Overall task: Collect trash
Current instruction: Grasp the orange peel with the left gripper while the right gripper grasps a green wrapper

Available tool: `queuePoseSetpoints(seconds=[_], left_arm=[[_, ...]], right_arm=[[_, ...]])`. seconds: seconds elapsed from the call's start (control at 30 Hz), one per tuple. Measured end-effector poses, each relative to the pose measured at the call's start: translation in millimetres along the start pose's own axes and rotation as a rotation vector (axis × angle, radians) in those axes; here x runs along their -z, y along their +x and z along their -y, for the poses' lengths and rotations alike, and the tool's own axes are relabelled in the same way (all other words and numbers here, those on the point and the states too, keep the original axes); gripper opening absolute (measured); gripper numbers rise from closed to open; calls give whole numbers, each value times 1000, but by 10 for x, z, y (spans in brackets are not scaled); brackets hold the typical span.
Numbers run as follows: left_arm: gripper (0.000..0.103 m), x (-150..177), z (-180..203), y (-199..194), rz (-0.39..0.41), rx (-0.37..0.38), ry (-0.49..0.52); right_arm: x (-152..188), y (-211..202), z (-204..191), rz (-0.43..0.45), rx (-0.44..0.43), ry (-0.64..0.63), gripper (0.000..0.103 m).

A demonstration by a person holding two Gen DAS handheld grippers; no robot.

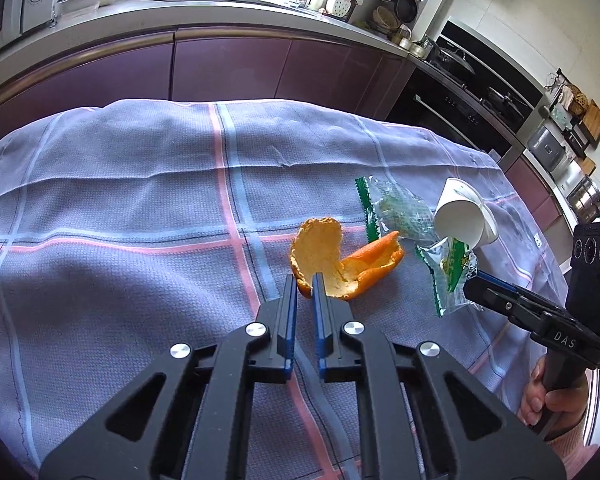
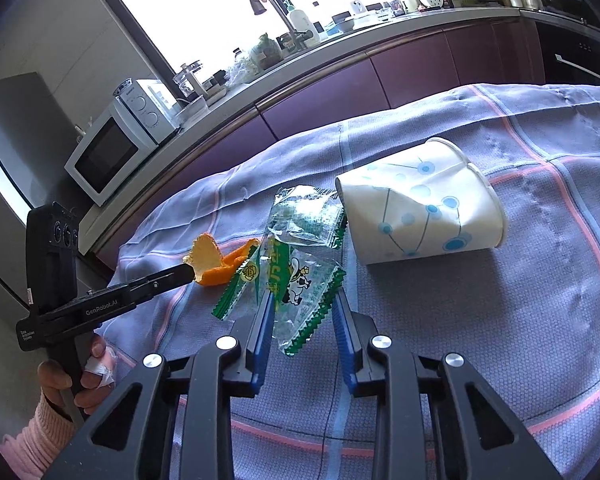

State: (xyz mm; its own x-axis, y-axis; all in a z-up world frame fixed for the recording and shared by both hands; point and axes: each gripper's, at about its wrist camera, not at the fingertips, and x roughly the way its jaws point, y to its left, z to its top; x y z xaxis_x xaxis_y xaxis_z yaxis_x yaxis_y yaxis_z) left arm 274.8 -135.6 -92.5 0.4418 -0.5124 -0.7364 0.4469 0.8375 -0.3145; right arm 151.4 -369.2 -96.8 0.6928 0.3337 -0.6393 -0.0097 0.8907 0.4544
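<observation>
Checked lilac cloth covers the table – on it a dented paper cup lies on its side, two green-edged wrappers beside its mouth. Left gripper is clenched on the orange peel. Right gripper brackets the nearer wrapper (seemingly pinching it, though contact is unclear).

Two fisheye views, each looking forward and downward along its own tool, close above a cloth-covered desk. The left view faces the kitchen cabinets, with the right tool at its right edge. The right view faces the same cabinets more from the right, with the left tool at its left edge. Both share the orange peel, wrappers and paper cup.
</observation>
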Motion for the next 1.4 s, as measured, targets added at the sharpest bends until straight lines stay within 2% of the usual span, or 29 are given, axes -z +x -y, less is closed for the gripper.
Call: queuePoseSetpoints(seconds=[0.13, 0.23, 0.33, 0.43, 0.5, 0.77, 1.13, 1.23, 1.4], left_arm=[[10, -6, 36, -10, 2, 3, 23], [17, -28, 28, 32, -6, -3, 18], [18, -39, 9, 74, -12, -3, 9], [9, -29, -2, 91, -12, -12, 1], [7, -17, 0, 71, -6, -11, -1], [5, 71, 69, -179, 48, -6, 27], [5, 258, 64, -763, 139, 2, 52], [5, 342, 8, -869, 140, 11, 52], [5, 486, -117, -801, 88, 4, 34]], right_arm=[[3, -14, 12, 3, -6, 5, 27], [11, -26, 20, 4, -10, 5, 27], [16, -39, 19, 6, -13, 2, 27], [16, -46, 26, 9, -16, 5, 27], [15, -47, 21, 10, -17, 5, 27], [23, -87, 3, 20, -29, -4, 27], [37, -165, -77, 32, -56, -25, 27], [52, -146, -116, 26, -62, -31, 27], [57, -84, -173, 7, -72, -42, 27]])
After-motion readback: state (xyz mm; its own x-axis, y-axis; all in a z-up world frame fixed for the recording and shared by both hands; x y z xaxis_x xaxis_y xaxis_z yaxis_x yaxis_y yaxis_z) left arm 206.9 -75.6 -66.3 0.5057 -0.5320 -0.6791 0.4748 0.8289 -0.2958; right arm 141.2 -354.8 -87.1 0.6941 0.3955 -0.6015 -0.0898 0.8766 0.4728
